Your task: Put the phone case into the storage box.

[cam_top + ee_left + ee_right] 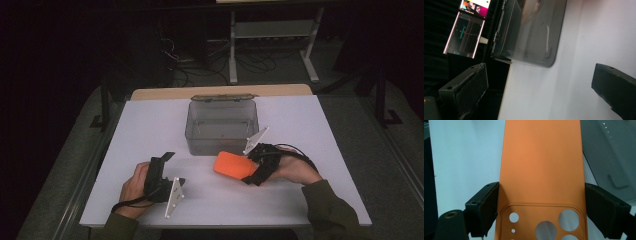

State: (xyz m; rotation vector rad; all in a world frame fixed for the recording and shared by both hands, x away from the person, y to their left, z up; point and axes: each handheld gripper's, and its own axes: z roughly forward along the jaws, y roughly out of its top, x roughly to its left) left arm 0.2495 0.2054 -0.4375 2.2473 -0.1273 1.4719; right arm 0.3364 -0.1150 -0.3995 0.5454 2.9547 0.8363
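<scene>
Right hand-held gripper (pixel 541 202) clamped across the width of a flat orange silicone phone case (pixel 542 167), one black jaw pressed to each long edge, holding it just above the white desk (pixel 150 130) right beside the front of the clear smoky plastic box (pixel 222 125). Left hand-held gripper (pixel 539 87) spread wide, gripping nothing, over bare desk. Case plain matte orange, round camera cut-outs near the jaws, no logo or lettering legible.

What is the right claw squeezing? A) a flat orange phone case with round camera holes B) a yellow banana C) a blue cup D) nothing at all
A: the right claw presses both black pads on the edges of the flat orange phone case.
</scene>
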